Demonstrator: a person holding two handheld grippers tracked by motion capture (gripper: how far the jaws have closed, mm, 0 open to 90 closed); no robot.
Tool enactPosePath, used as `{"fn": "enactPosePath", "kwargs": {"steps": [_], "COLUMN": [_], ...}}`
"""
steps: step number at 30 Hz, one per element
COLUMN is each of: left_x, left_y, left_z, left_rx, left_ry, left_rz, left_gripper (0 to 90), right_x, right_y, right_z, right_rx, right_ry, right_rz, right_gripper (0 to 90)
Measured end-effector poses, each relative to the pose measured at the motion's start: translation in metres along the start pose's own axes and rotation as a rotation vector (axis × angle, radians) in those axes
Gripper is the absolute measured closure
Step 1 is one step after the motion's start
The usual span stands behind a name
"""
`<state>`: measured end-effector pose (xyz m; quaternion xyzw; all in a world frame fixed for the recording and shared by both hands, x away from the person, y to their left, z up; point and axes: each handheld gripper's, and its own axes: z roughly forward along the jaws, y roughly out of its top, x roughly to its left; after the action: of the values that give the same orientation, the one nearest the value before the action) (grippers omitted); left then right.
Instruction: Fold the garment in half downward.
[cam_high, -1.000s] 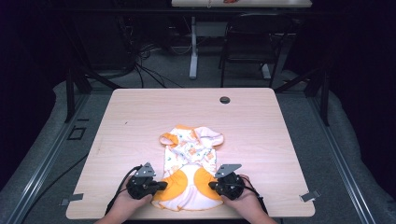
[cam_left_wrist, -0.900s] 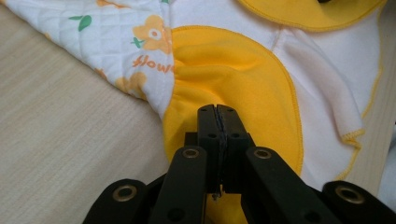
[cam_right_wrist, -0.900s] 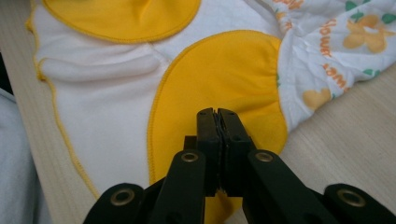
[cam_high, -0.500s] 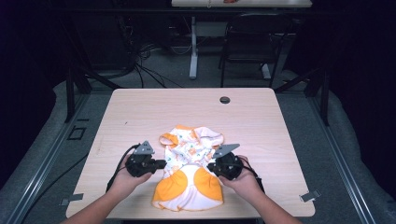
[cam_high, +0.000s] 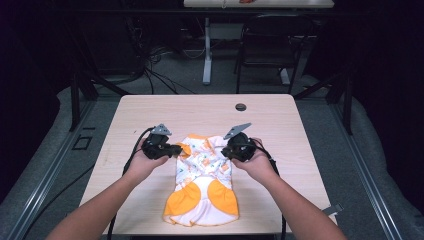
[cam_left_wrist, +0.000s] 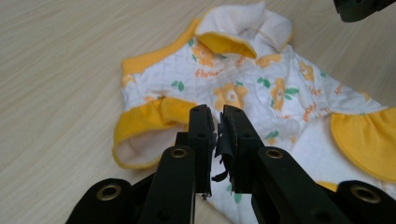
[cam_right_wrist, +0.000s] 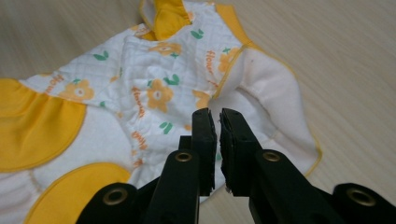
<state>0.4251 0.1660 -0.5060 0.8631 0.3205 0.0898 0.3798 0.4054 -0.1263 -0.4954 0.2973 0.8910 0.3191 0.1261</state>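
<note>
currently the garment (cam_high: 202, 172) is flanked: left gripper (cam_high: 172, 149) at nine o'clock, right gripper (cam_high: 226, 151) at three, both jaws closed, nothing visibly held.

I seem to be working in a lab or test room; my pale wooden table (cam_high: 280, 115) stands on grey carpet (cam_high: 330, 115); loose cables (cam_high: 155, 75) trail on the far floor; a black chair (cam_high: 262, 45) waits beyond; dim surroundings hide more.

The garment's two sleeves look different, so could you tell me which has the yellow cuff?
It is the sleeve beside the left gripper: its opening ends in a gathered yellow band. The other sleeve, by the right gripper, is plain white with only thin yellow edging.
</note>
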Motion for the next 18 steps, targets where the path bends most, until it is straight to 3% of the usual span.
{"fn": "enactPosePath", "kwargs": {"steps": [4,11,12,18], "left_x": [0.007,0.022,0.027,0.034], "left_y": [0.006,0.015,0.016,0.017], "left_z": [0.009,0.031,0.036,0.046], "left_rx": [-0.006,0.004,-0.003,0.018], "left_ry": [-0.006,0.026,0.032,0.058], "left_rz": [-0.013,-0.045,-0.065,-0.076], "left_gripper": [81.8,81.8,81.8,81.8], "right_x": [-0.008,-0.02,-0.024,-0.039], "right_y": [0.008,0.013,0.016,0.02], "right_z": [0.012,0.035,0.04,0.051], "right_rx": [0.009,0.026,0.026,0.014], "right_ry": [0.017,0.016,-0.001,-0.053], "right_rz": [-0.011,0.004,0.018,0.049], "right_gripper": [82.5,82.6,82.8,81.8]}}
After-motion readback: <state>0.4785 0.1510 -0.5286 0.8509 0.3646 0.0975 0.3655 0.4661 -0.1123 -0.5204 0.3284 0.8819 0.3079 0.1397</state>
